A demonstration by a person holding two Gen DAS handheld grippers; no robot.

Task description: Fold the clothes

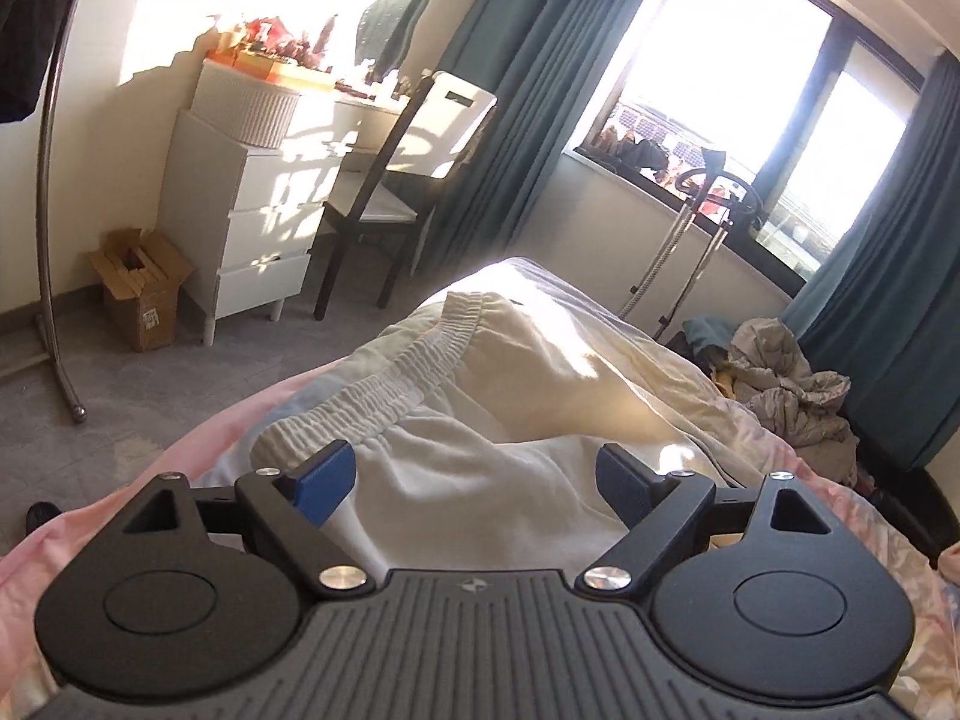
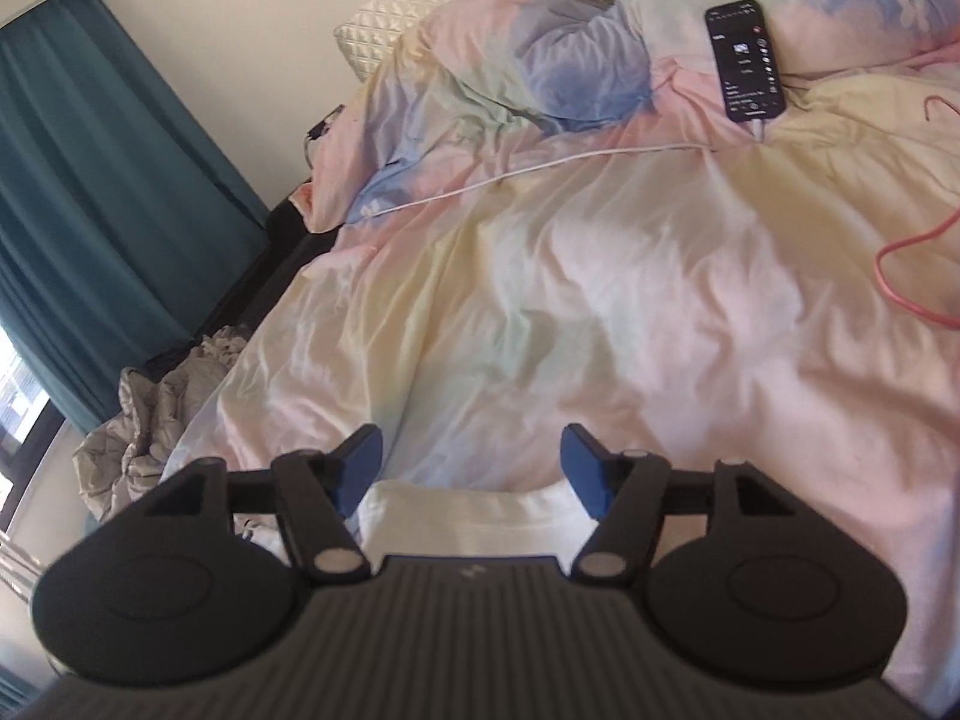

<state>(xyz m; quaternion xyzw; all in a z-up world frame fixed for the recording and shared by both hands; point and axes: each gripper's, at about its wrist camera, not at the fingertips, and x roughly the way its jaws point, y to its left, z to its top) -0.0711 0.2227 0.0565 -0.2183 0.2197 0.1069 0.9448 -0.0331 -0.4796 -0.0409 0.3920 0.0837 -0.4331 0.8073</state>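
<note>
Left wrist view shows the cream-white cotton trousers with a gathered elastic waistband (image 1: pixel 480 396) lying crumpled on the pastel pink, yellow and blue duvet (image 1: pixel 120 510) at the edge of the bed, sunlight falling across their far part. The left gripper (image 1: pixel 474 477) hovers over the near cloth with its blue-padded fingers (image 1: pixel 321 480) spread wide, holding nothing. Beyond the garment stand a white three-drawer chest (image 1: pixel 264 240), a dark-framed chair with a white seat (image 1: pixel 408 174), an open brown cardboard box (image 1: pixel 141 288), a curved chrome floor stand (image 1: pixel 48 180) and teal curtains (image 1: pixel 516 90) beside a bright window; a crumpled grey heap of fabric (image 1: pixel 792 384) lies to the right of the bed. Right wrist view shows only a white folded edge of the same trousers (image 2: pixel 474 516) directly under the right gripper (image 2: pixel 474 468), whose fingers are also apart and empty. Only this camera sees, across the duvet (image 2: pixel 600 300), a black smartphone with lit screen (image 2: pixel 746 60) on its white charging cable (image 2: pixel 540 165), a pink plastic clothes hanger (image 2: pixel 900 276) and a quilted white headboard (image 2: pixel 408 12).
</note>
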